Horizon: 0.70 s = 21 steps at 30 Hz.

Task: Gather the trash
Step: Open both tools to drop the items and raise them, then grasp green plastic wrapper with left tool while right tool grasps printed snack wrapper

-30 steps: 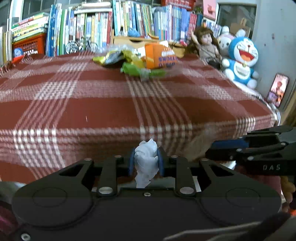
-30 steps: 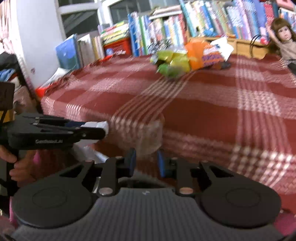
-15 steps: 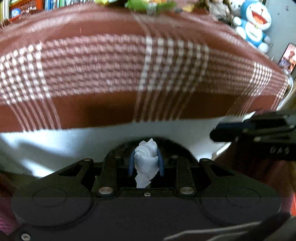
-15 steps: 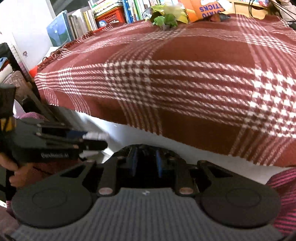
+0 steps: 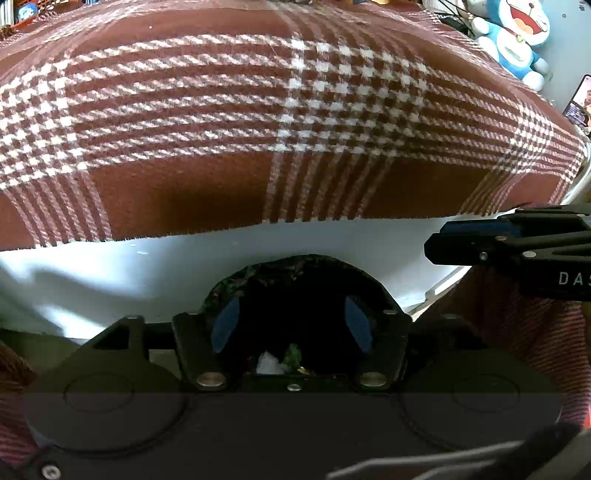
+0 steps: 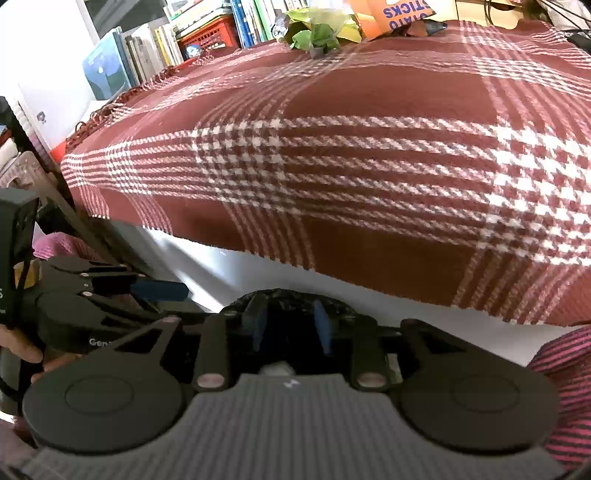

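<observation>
— Left wrist view: what did your left claw [image 5: 291, 328] have hold of?

— Nothing. Its blue pads [image 5: 225, 326] stood wide apart over the dark mouth of a bin [image 5: 295, 266] lined with a black bag, just below the near edge of the worktop [image 5: 258, 236]. Down in the bin lay a white crumpled tissue [image 5: 267, 363], with a green scrap [image 5: 293, 354] touching it on the right.

— And your right claw [image 6: 290, 330]?

— It held nothing either, its fingers parted moderately, less than the left's, above the same bin. In my left view it [image 5: 509, 243] reached in from the right, level with the worktop's edge.

— Where was the remaining trash?

— At the far side of the worktop, on the red plaid cloth [image 6: 369, 147]: green wrappers [image 6: 317, 33] and an orange snack box [image 6: 395, 14] bunched together, in front of a row of books [image 6: 207, 33].

— Anything else?

— A blue plush toy [image 5: 517, 40] at the far right corner. My hand [image 6: 22, 350] gripped the left claw's handle.
</observation>
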Available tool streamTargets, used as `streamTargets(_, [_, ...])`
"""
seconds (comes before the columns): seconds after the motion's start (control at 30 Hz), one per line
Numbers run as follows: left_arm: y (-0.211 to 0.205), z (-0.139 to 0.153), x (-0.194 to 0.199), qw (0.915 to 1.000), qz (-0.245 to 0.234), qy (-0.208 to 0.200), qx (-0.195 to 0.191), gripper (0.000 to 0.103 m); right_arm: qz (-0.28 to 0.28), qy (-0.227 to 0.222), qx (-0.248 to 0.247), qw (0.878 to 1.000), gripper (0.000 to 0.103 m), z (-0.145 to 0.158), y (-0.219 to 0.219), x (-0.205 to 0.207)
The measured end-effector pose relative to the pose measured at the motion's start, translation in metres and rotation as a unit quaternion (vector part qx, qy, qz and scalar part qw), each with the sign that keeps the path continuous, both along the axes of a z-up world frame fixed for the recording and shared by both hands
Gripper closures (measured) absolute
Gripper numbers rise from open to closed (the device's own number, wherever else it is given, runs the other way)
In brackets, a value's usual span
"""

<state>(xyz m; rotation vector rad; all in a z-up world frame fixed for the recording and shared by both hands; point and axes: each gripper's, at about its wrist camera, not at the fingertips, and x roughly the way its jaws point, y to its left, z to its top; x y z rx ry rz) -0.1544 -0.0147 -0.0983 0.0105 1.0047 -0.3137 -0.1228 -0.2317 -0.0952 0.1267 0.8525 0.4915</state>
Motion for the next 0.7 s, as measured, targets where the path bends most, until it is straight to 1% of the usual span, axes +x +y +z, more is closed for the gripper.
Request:
streamTargets(0.17, [0.002, 0.014, -0.001, 0.9997, -0.004, -0.023, -0.003, 0.028, 0.001, -0.008, 0.002, 1.000, 0.052, 0.004, 0.000, 0.001])
streamTargets(0.27, [0.002, 0.029, -0.003, 0.9990, -0.009, -0.043, -0.002, 0.027, 0.002, -0.017, 0.004, 1.000, 0.051, 0.010, 0.000, 0.002])
streamTargets(0.33, [0.003, 0.042, -0.003, 0.9983, -0.012, -0.057, -0.006, 0.026, 0.006, -0.028, 0.006, 1.000, 0.048, 0.017, 0.001, 0.002])
streamTargets(0.47, [0.009, 0.071, -0.004, 0.9952, -0.016, -0.093, -0.026, 0.025, 0.016, -0.062, 0.011, 0.998, 0.043, 0.038, 0.001, 0.001])
streamTargets(0.57, [0.012, 0.098, 0.000, 0.9913, -0.013, -0.127, -0.033, 0.023, 0.022, -0.091, 0.015, 0.996, 0.039, 0.056, 0.000, 0.001])
streamTargets(0.7, [0.017, 0.125, 0.020, 0.9854, -0.003, -0.164, -0.044, 0.021, 0.018, -0.139, 0.008, 0.990, 0.032, 0.079, -0.002, 0.006])
